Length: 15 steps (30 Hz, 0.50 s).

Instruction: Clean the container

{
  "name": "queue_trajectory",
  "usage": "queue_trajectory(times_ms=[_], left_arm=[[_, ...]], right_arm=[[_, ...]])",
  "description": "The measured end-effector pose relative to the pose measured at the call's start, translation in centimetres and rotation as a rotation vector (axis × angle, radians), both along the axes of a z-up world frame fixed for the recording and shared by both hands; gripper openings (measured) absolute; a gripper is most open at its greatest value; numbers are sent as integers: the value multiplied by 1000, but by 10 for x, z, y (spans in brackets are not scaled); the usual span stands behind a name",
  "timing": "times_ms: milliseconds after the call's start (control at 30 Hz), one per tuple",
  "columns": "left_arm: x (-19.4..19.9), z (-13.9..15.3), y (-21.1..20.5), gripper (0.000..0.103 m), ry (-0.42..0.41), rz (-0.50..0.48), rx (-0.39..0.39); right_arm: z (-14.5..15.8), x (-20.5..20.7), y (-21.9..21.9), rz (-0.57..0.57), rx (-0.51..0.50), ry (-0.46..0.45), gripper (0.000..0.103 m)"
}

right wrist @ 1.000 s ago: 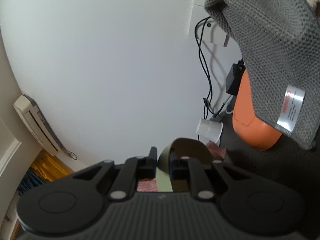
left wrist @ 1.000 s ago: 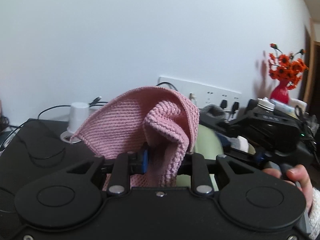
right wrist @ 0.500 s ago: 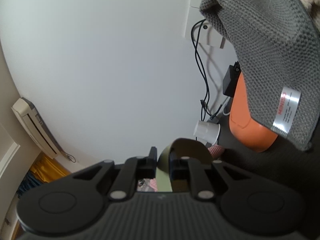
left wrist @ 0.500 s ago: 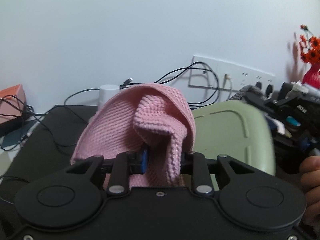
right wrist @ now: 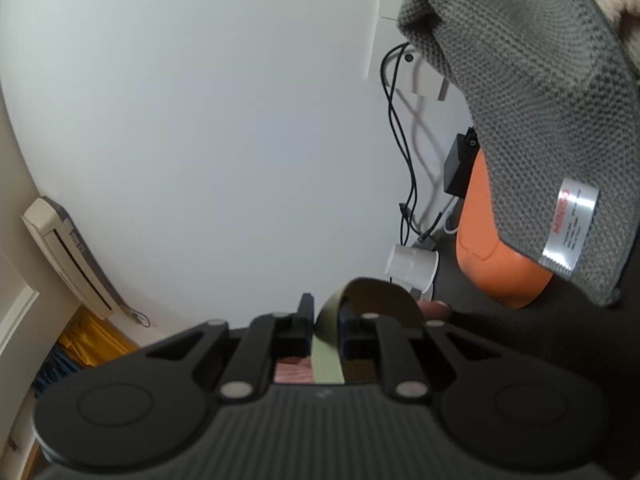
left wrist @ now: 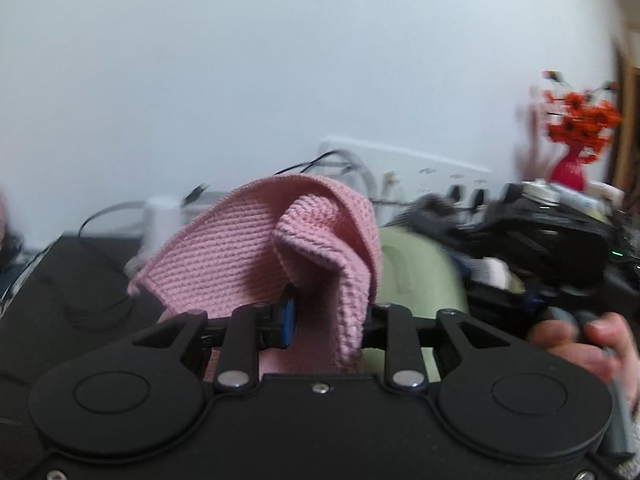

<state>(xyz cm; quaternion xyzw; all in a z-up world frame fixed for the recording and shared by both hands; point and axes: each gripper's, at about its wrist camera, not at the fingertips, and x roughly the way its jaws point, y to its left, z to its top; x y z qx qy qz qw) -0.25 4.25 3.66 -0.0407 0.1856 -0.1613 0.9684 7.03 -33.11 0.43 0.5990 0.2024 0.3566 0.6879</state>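
Though blurred — ribbed pink cloth [left wrist: 256,264].

soft, even indoor light; left view motion-blurred, flowers [left wrist: 580,120] smeared; fisheye bends edges; faint cable [right wrist: 404,152] shadows.

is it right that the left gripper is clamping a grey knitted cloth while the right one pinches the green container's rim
Not quite: the cloth in the left gripper is pink, not grey, as the left wrist view shows. The right gripper does pinch the green container by its rim.
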Motion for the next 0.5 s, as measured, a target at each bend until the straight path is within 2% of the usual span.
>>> queue_trajectory(times_ms=[133,233,367,500], left_arm=[[19,-11,13,27,86,109,10],[22,-13,12,27,99,150,40],[20,-8,9,23,93,138,2],[14,-1,14,23,57,87,-83]], right_arm=[[0,1,-4,0,-1,0,11],[0,2,-7,2,-2,-3,11],[1,3,-11,7,0,-8,11],[2,3,-14,15,-2,-21,11]])
